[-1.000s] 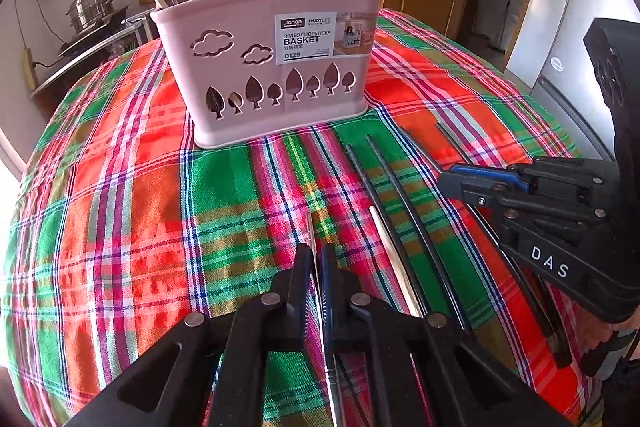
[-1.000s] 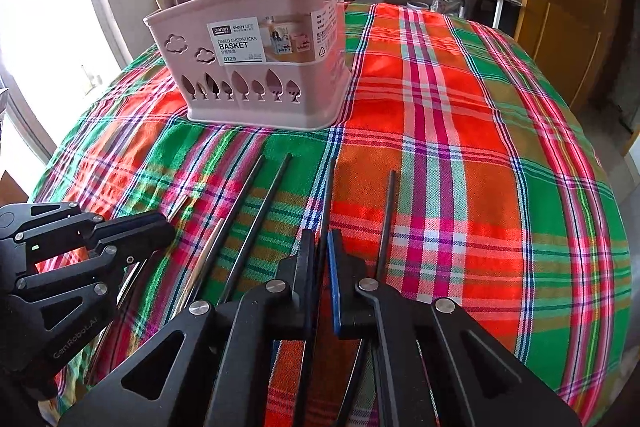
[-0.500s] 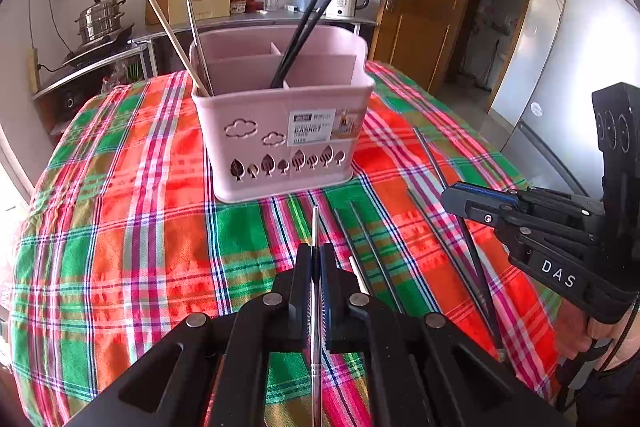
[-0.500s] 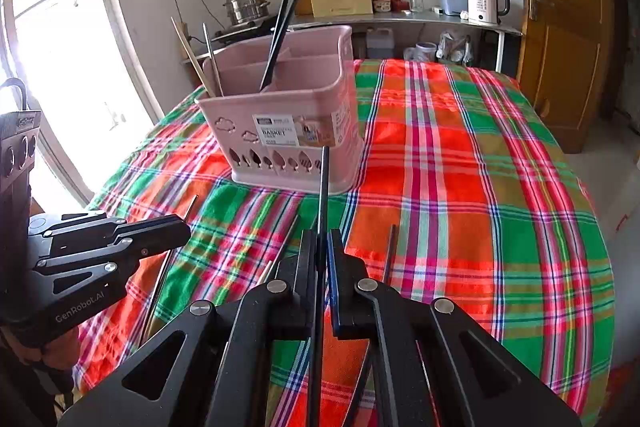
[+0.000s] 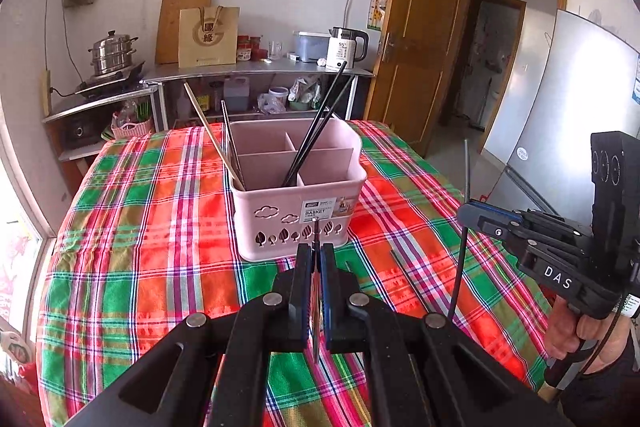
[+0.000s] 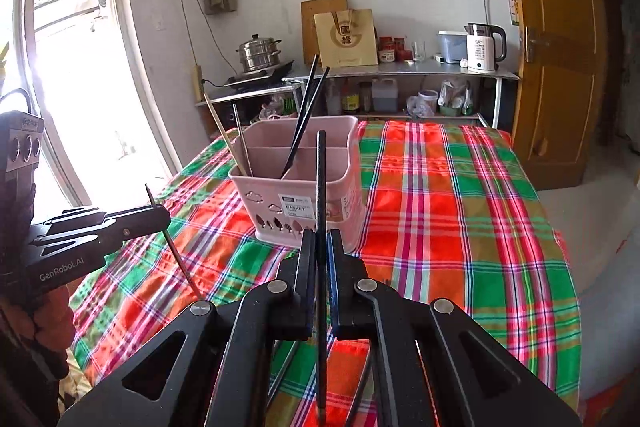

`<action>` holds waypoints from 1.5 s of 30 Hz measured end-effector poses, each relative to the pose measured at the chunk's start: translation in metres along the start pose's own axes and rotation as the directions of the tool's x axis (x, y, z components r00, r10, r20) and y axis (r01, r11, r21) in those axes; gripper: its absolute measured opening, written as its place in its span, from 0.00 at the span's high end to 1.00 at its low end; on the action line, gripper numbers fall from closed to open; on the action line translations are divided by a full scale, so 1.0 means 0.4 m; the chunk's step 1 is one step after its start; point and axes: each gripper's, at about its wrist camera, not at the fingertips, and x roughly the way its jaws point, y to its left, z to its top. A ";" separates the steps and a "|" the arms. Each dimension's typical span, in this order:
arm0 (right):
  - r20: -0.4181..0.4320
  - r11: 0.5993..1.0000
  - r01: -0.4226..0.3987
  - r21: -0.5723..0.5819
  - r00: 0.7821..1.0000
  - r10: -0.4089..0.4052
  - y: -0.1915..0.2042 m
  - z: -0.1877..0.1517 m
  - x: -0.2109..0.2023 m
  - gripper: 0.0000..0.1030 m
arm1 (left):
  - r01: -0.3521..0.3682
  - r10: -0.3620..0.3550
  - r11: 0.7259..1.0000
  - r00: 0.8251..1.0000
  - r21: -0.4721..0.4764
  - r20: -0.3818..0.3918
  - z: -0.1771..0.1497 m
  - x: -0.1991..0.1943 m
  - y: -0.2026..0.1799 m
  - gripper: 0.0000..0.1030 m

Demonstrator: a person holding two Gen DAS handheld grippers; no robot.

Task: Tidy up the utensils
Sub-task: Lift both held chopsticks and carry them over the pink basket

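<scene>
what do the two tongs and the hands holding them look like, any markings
Both tongs are matte black with silver rivets and blue pads. The right tongs read "DAS"; the left tongs read "GenRobot.AI". The bare right hand has a thin black cable beside it.

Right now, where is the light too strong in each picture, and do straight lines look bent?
Right wrist view: the window at the left is blown out to white, so nothing outside is readable; the door edge bows outward. Left wrist view: glare washes the refrigerator front, and the tablecloth stripes curve near the edges. Both pictures have dark fisheye corners; the pink basket is sharp.
</scene>
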 end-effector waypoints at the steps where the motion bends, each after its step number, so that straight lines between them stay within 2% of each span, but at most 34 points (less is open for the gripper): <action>1: 0.009 1.000 -0.001 -0.003 1.000 0.001 0.000 0.004 -0.008 0.95 | 0.001 -0.001 1.000 1.000 0.001 0.005 0.002 -0.006 0.000 0.96; 14: 0.053 1.000 -0.016 -0.017 0.998 0.017 0.013 0.021 -0.049 0.95 | 0.003 -0.003 1.000 1.000 0.000 0.023 0.010 -0.035 0.003 0.96; 26: 0.071 0.999 -0.031 -0.038 0.997 0.033 0.028 0.050 -0.047 0.95 | 0.003 -0.002 1.000 1.000 -0.022 0.007 0.042 -0.037 0.041 0.96; 33: 0.100 0.997 -0.047 -0.055 0.994 0.053 0.051 0.108 -0.018 0.95 | -0.013 0.015 0.999 0.999 -0.042 0.033 0.128 -0.029 0.078 0.96; 45: 0.217 0.996 -0.071 -0.048 0.973 0.079 0.072 0.264 0.009 0.95 | -0.015 0.027 0.997 0.986 -0.070 0.163 0.322 -0.054 0.121 0.96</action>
